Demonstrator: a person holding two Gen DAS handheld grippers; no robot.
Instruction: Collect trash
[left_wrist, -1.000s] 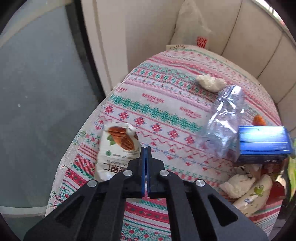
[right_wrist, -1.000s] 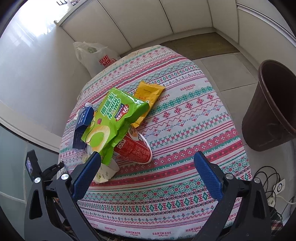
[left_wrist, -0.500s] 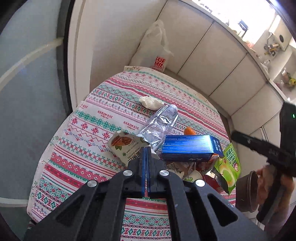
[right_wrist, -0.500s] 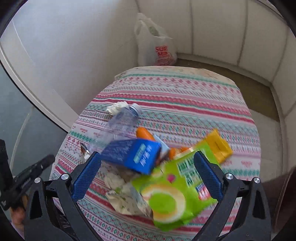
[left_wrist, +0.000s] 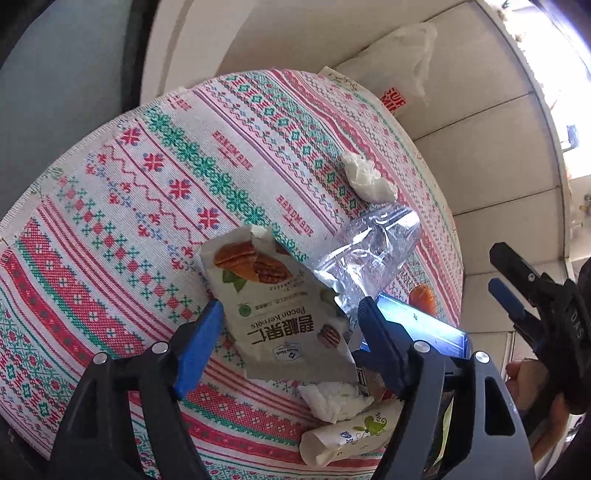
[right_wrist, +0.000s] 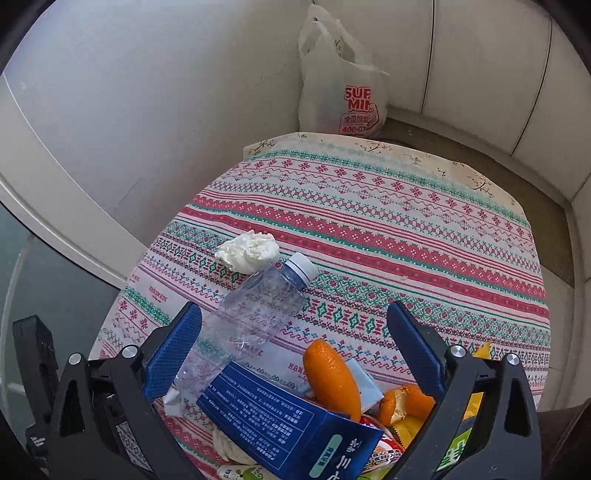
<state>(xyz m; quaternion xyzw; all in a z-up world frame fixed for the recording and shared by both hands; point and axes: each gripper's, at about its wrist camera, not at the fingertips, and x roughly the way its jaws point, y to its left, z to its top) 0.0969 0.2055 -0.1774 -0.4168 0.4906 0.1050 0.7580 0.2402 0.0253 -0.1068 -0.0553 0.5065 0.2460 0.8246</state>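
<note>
My left gripper (left_wrist: 290, 314) hangs over a white pecan packet (left_wrist: 280, 314) on the patterned tablecloth (left_wrist: 147, 184). Its jaws are opening, the packet lies between the pads, and neither pad touches it. My right gripper (right_wrist: 295, 312) stands open above a crushed clear bottle (right_wrist: 258, 306), an orange peel (right_wrist: 332, 373) and a blue carton (right_wrist: 273, 417), gripping nothing. A crumpled tissue (right_wrist: 247, 251) lies just beyond the bottle cap. The bottle (left_wrist: 369, 251), tissue (left_wrist: 365, 177) and carton (left_wrist: 424, 328) also show in the left wrist view.
More wrappers and a tissue wad (left_wrist: 332, 400) are heaped at the table's near edge. A white plastic bag (right_wrist: 343, 92) stands on the floor behind the table, against the wall panels. A hand (left_wrist: 524, 380) holds the other gripper at the right edge of the left wrist view.
My left gripper has gone from shut to open and dropped closer to the pecan packet. My right gripper, open throughout, swung from the green packet to above the bottle and carton.
</note>
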